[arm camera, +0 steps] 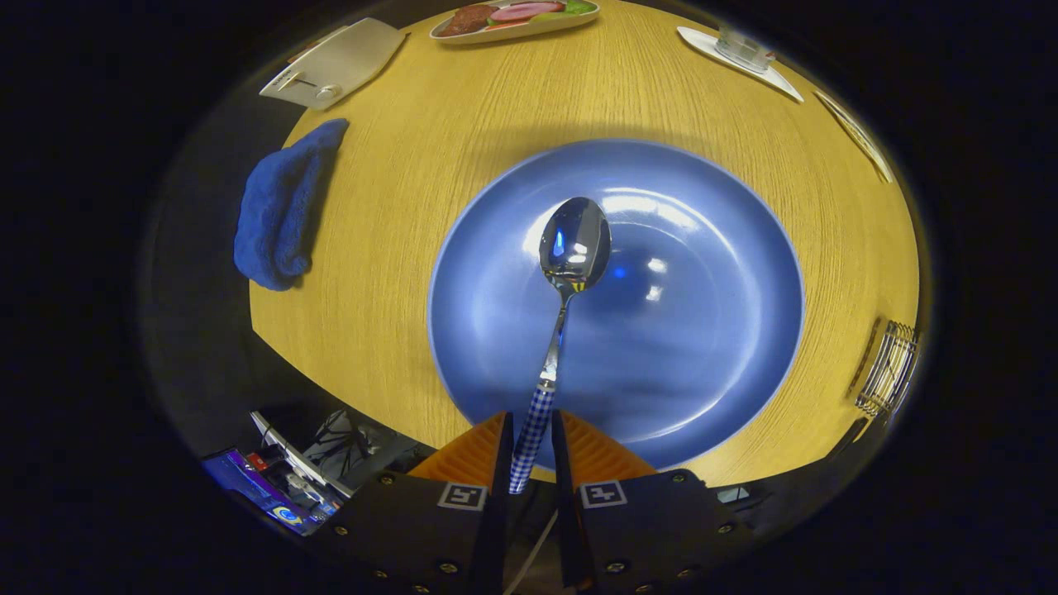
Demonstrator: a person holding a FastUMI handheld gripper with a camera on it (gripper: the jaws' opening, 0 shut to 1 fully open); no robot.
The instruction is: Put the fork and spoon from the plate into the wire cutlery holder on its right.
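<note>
My gripper (530, 426) is shut on the checked handle of a spoon (572, 248). The spoon sticks out ahead of the fingers, its shiny bowl held over the middle of the blue plate (711, 364). The plate lies on the round wooden table (397, 215), just beyond the fingertips, with nothing lying in it. The wire cutlery holder (891, 368) stands at the table's edge, to the right of the plate; what it holds I cannot make out.
A blue cloth (281, 207) lies at the table's left edge. Beyond it sits a white flat item (335, 64). A dish of food (512, 16) is at the far side. A glass on a white mat (740, 51) stands far right.
</note>
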